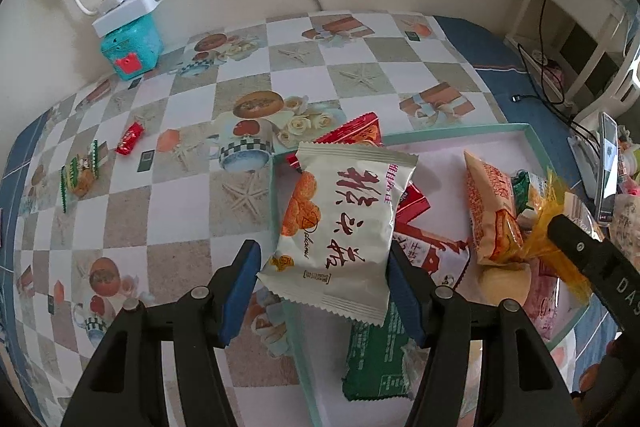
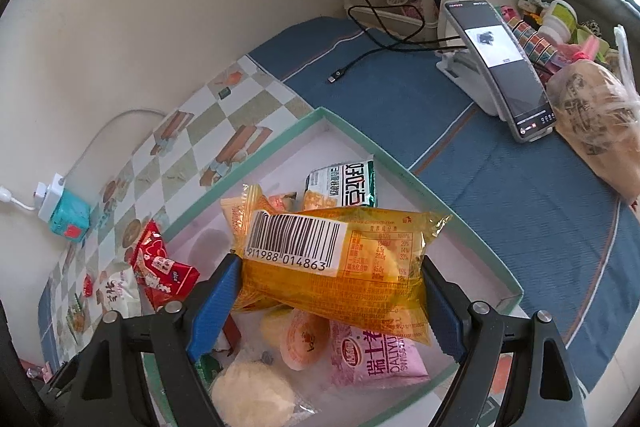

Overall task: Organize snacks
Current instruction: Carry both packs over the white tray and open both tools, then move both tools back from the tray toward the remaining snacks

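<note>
My left gripper (image 1: 322,279) is shut on a white snack packet with red characters (image 1: 340,227), held over the left rim of the teal-edged tray (image 1: 460,131). My right gripper (image 2: 332,295) is shut on a yellow-orange packet with a barcode label (image 2: 340,259), held above the tray (image 2: 384,155). The tray holds several snacks: red packets (image 1: 412,203), an orange packet (image 1: 492,211), a green packet (image 1: 376,359), a green-and-white packet (image 2: 344,183), a pink packet (image 2: 372,355) and a jelly cup (image 2: 304,343). A small red candy (image 1: 130,139) and a green-edged snack (image 1: 80,175) lie on the tablecloth at left.
A teal box with a white power strip (image 1: 128,35) stands by the wall. A phone on a stand (image 2: 504,67) with cables, and a plastic bag (image 2: 600,123), sit on the blue cloth right of the tray. A white rack (image 1: 568,23) stands beyond.
</note>
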Available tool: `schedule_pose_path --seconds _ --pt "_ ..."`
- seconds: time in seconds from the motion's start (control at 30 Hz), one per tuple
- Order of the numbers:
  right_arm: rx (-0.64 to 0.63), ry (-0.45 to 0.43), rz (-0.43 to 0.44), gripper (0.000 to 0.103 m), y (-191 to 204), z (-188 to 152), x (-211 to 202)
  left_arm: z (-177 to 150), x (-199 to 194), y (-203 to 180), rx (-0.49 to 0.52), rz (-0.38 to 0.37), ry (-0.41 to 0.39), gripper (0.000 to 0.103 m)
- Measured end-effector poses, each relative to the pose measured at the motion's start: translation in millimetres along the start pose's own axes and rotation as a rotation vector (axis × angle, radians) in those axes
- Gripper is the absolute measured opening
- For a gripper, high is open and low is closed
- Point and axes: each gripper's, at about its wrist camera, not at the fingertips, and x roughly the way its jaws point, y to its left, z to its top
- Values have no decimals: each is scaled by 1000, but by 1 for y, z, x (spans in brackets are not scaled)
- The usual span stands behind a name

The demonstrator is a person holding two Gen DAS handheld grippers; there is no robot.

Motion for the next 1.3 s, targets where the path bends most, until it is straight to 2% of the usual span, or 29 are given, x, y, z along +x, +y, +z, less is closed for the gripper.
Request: schedule_pose_path --seconds 0.3,0.33,0.4,0.47,0.67,0.77,0.8,0.83,1.1,1.3 --pt "-4 36 -25 89 1 -1 11 -1 14 -4 5 -15 38 66" --pt "-7 40 -27 90 2 -1 11 -1 15 -3 2 -17 41 74" --pt "-8 49 -25 94 3 -2 11 -1 13 -1 -3 -16 37 80" --pt "-8 56 -20 99 3 -2 11 0 10 0 -2 -19 35 80" --pt "-22 33 -11 103 6 0 0 5 -9 11 -29 -9 2 89" --pt "-33 18 -9 103 9 2 -8 8 -20 24 -77 -1 -16 92" --pt "-37 14 -9 103 10 2 -10 9 -23 31 -102 -3 -21 98" --pt "-41 11 -9 103 12 2 -12 10 -25 37 -124 -2 -25 99" --pt "-98 -8 4 103 32 -3 -29 2 -42 94 -298 70 -34 99" --pt "-163 1 30 103 56 -18 -33 -11 -51 137 -392 135 -35 99"
